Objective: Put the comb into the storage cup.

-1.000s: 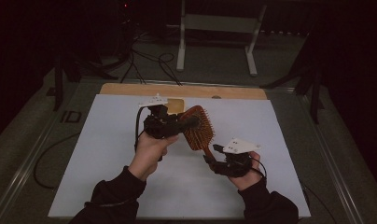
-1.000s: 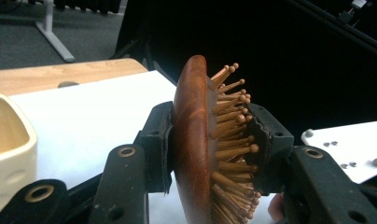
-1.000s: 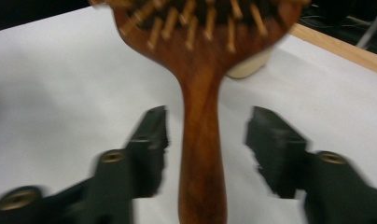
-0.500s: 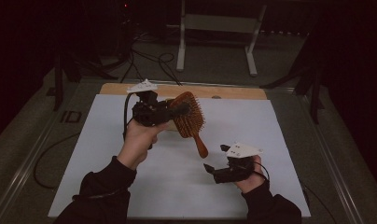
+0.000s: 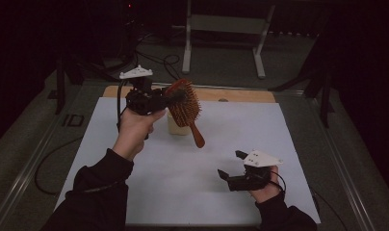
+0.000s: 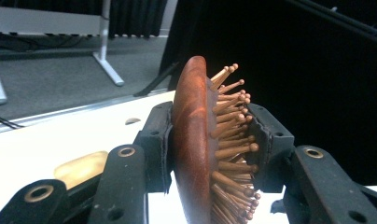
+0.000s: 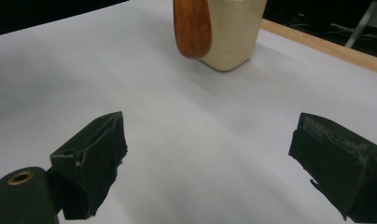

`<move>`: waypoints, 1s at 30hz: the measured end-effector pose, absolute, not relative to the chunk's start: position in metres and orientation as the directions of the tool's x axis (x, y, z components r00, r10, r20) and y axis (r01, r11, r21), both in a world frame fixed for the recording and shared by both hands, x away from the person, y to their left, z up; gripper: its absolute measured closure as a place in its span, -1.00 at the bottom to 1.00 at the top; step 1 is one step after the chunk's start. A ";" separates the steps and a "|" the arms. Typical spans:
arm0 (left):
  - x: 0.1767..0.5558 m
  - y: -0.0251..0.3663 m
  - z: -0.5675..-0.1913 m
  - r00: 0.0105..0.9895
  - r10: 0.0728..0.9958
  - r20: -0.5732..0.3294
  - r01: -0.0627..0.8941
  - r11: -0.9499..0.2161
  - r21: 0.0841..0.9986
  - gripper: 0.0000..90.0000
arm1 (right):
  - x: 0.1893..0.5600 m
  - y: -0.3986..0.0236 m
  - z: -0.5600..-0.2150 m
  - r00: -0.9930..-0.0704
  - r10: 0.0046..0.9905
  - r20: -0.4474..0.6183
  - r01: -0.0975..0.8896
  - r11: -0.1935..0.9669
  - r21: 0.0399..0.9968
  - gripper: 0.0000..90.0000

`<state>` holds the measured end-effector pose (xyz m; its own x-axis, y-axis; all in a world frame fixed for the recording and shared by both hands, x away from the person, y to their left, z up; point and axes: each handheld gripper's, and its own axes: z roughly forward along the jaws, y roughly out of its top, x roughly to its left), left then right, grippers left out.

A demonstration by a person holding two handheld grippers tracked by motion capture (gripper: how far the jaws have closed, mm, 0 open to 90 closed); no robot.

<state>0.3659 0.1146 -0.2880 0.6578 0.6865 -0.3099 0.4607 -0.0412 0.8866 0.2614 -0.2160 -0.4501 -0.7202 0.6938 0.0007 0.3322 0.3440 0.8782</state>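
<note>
**Wooden hairbrush lifted in my left tongs**

My left tongs (image 5: 175,97), just left of the middle in the high view's upper half, are clamped on the head of a hairbrush (image 5: 185,108). The brush is reddish-brown polished wood, an oval paddle with a smooth rounded back and rows of ball-tipped wooden pins. One black pad presses the back, the other the pins. Its tapered handle hangs down to the right, above the white desk (image 5: 149,192). A cream, rounded, glossy cup (image 5: 174,126) stands on the desk just behind the brush.

My left hand is raised, forearm angled upward. My right tongs (image 5: 229,164), lower right, have just been opening; they gape wide with nothing between them, resting low by the desk.
</note>
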 end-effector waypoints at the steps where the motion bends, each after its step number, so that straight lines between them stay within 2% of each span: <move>1: 0.368 0.115 -0.286 0.657 0.692 -0.299 0.456 -0.048 0.889 0.26 | 0.262 -0.216 -0.450 -0.722 0.692 -0.004 0.328 0.348 0.878 -0.79; 14: 0.392 0.121 -0.262 0.609 0.750 -0.259 0.428 -0.035 0.903 0.26 | 0.263 -0.216 -0.453 -0.720 0.694 -0.002 0.327 0.342 0.881 -0.79; 30: 0.418 0.135 -0.255 0.534 0.807 -0.251 0.415 0.009 0.910 0.26 | 0.264 -0.216 -0.455 -0.722 0.692 -0.007 0.325 0.348 0.880 -0.79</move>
